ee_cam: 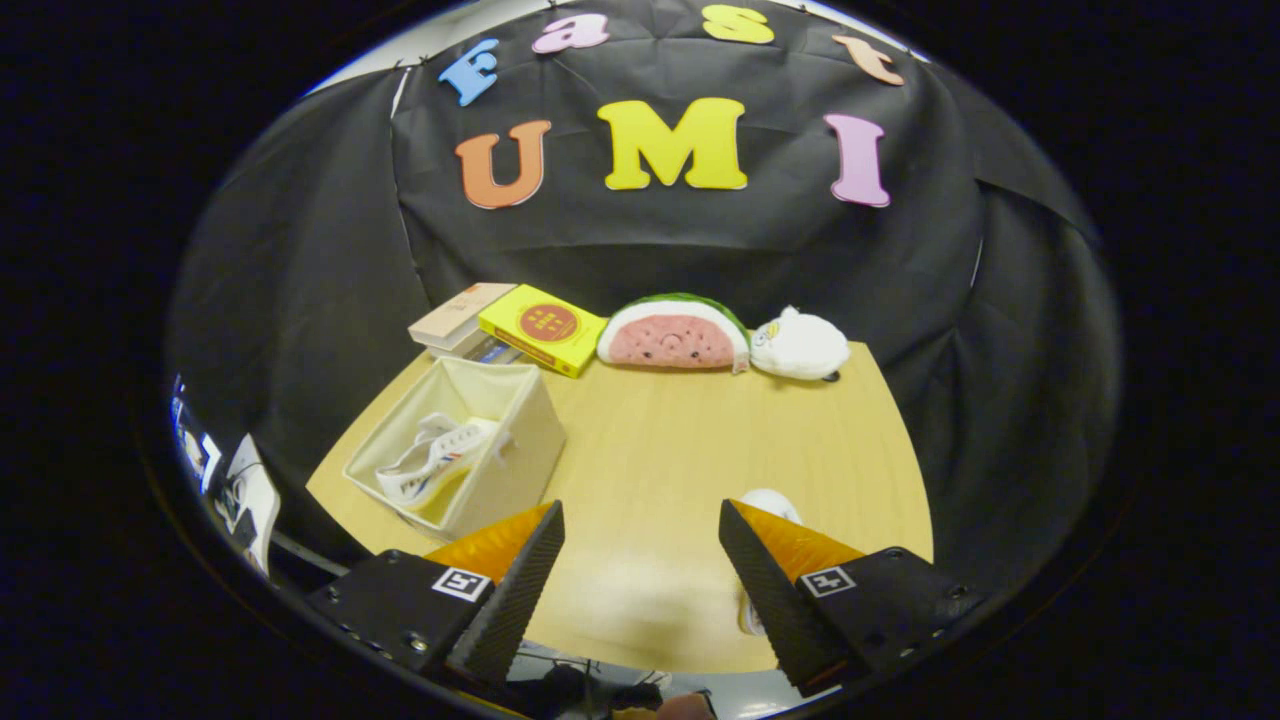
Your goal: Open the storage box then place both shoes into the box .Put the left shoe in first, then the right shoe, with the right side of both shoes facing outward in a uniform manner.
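An open beige fabric storage box (520, 455) stands on the wooden table (690, 450), ahead of the left finger. One white shoe (435, 462) with coloured stripes lies inside it on its side. The second white shoe (768, 505) lies on the table, mostly hidden behind the right finger. My gripper (640, 570) hovers above the near part of the table, open, with bare tabletop between its fingers.
Along the table's far edge lie a stack of books with a yellow one (540, 328) on top, a watermelon-slice plush (675, 335) and a white plush (798, 346). Black cloth walls close in the booth on three sides.
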Demonstrator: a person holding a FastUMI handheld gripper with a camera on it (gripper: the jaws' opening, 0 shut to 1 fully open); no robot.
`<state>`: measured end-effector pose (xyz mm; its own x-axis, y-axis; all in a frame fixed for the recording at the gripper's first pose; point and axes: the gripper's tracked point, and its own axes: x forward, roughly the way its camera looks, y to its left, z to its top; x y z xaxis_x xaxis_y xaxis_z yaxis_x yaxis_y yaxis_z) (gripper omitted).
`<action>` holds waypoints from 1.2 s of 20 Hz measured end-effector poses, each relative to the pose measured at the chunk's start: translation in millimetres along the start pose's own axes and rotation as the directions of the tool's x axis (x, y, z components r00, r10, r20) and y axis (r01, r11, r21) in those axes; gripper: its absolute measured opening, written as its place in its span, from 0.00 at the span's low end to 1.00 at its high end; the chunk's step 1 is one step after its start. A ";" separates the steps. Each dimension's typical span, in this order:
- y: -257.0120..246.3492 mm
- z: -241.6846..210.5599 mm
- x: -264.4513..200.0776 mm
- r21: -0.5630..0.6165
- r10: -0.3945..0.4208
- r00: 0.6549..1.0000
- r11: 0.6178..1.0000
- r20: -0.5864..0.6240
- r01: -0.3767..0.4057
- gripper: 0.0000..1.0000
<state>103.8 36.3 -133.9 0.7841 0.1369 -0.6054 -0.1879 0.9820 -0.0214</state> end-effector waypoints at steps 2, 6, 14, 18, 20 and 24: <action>-41.8 -17.6 -1.1 -0.011 -0.030 0.999 0.999 -0.024 0.030 0.96; -106.4 -64.7 16.9 -0.026 -0.053 0.989 0.998 -0.140 0.050 0.96; -162.3 -132.7 92.3 0.019 -0.058 0.938 0.998 -0.342 0.068 0.96; -167.5 -145.8 127.4 0.057 -0.014 0.911 0.998 -0.412 0.041 0.96; -167.7 -149.0 138.4 0.058 0.000 0.902 0.998 -0.433 0.027 0.87; -162.2 -152.2 149.7 0.078 0.046 0.879 0.997 -0.474 -0.010 0.59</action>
<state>161.6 -122.4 -342.2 0.4000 0.1035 -0.9106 -0.1490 0.9877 0.0468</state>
